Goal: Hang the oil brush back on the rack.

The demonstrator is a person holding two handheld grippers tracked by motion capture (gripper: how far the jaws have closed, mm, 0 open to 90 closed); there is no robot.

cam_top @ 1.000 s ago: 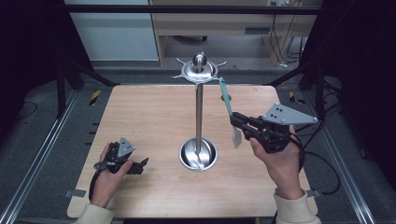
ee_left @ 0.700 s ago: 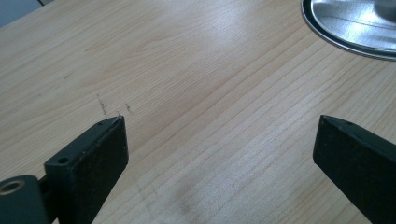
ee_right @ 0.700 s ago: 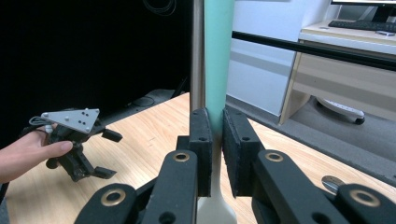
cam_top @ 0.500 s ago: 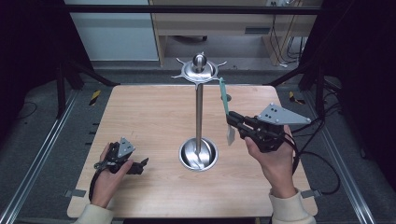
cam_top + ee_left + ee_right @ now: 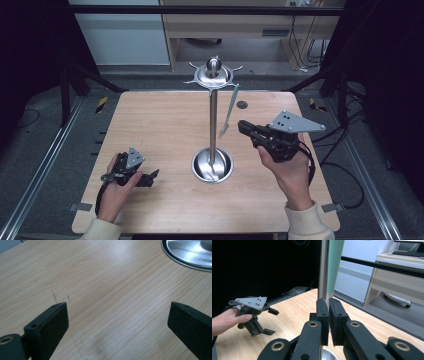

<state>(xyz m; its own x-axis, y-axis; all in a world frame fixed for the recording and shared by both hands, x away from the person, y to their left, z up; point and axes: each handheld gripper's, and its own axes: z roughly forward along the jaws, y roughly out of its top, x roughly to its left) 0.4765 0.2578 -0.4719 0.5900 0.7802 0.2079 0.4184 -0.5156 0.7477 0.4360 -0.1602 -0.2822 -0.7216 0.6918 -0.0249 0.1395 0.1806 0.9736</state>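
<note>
Pale wood-grain table [image 5: 150,130], polished steel stand [image 5: 213,120], right tool [image 5: 241,125] pinching slim green utensil [image 5: 229,111], left tool [image 5: 150,176] wide.

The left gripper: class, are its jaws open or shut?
Open. In the left gripper view, the left gripper has its jaws set wide apart, with bare wooden table between them.

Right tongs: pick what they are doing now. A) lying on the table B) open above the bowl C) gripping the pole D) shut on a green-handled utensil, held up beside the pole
D: the right tongs pinch the green-handled utensil, lifted beside the pole.
</note>
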